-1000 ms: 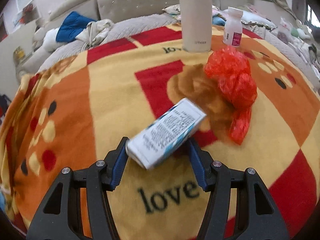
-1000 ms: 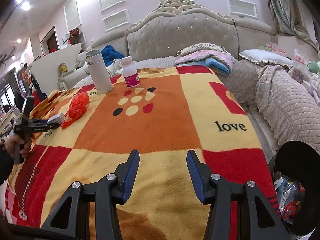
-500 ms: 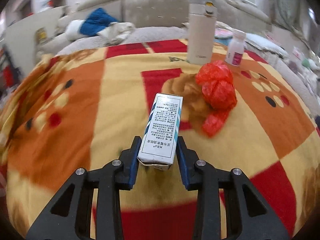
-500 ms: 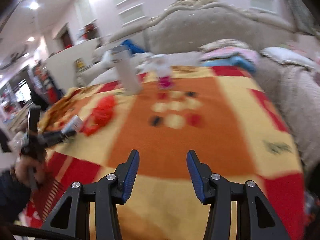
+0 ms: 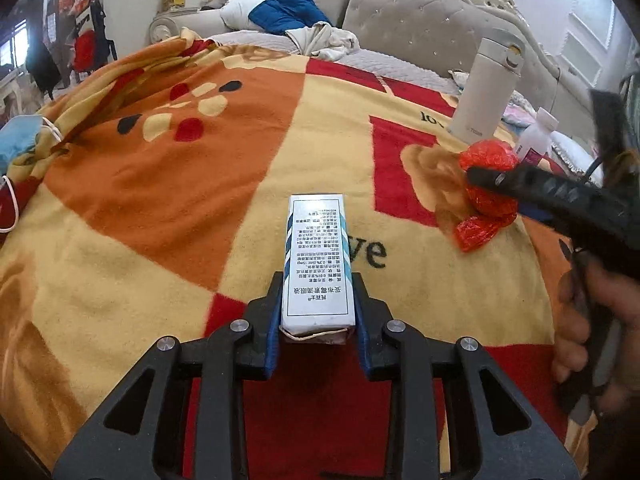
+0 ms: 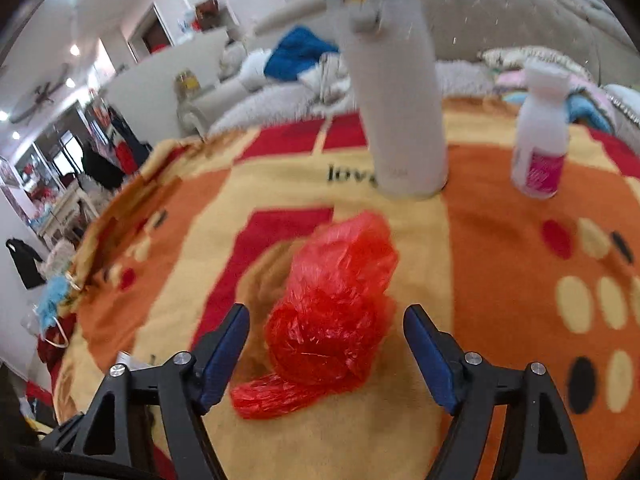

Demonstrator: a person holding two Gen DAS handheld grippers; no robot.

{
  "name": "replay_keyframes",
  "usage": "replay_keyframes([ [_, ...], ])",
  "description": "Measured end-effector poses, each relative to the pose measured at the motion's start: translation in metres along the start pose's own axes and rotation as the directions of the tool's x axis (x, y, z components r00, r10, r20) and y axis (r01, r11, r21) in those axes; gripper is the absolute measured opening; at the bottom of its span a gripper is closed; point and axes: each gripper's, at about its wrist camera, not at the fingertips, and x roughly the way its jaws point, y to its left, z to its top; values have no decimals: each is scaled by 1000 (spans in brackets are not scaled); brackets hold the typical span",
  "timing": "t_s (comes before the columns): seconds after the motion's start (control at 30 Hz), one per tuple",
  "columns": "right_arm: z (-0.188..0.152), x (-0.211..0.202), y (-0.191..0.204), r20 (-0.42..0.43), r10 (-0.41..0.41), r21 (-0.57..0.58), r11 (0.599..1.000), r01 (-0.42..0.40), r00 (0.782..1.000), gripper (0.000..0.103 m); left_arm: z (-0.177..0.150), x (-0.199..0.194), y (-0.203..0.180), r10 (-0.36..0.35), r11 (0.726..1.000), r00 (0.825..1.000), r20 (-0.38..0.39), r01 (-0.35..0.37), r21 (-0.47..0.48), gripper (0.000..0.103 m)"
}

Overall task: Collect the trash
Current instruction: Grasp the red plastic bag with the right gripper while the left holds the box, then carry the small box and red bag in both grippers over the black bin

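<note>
A white printed carton (image 5: 316, 256) sticks forward out of my left gripper (image 5: 317, 292). The blue pads press on both its sides and the jaws are still closing on it, lifted just above the patterned blanket (image 5: 160, 208). A crumpled red plastic bag (image 6: 336, 304) lies on the blanket between the fingers of my right gripper (image 6: 326, 316). Those jaws are opening, and neither pad touches the bag. In the left wrist view the red bag (image 5: 486, 156) sits at the right, partly hidden by the right gripper's black body (image 5: 568, 204) and the hand (image 5: 576, 320) holding it.
A tall white flask (image 6: 394, 100) and a small white bottle with a pink label (image 6: 540, 152) stand just behind the bag. A blue face mask (image 5: 16, 140) lies at the blanket's left edge. Pillows, clothes and a padded headboard (image 5: 420, 20) fill the back.
My right gripper swung left across the bed to straddle the red bag and its jaws widened. The left gripper closed on the carton, which now points straight forward, and shifted left.
</note>
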Motion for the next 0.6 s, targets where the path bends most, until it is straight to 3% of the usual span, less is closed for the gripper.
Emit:
replay_keyframes([
  [0.03,-3,3,1,-13,6,-19,1000,-7,1000,42,1,0,1,1,1000,1000,1,-1,-2,28],
  [0.17,-14,-23,2,35,29,-101,995,-25,999,40,1,0,2,1,1000,1000,2,-1,-7,27],
  [0.33,-38,-92,-11,72,31,-146,989,-20,997,40,1,0,2,-1,1000,1000,2,1,-7,27],
  [0.47,-79,-155,-26,101,25,-196,981,-4,995,40,1,1,-2,13,1000,1000,0,-13,10,27],
  [0.6,-129,-222,-58,163,27,-203,979,7,986,40,-6,-13,-24,57,995,998,26,-59,85,27],
])
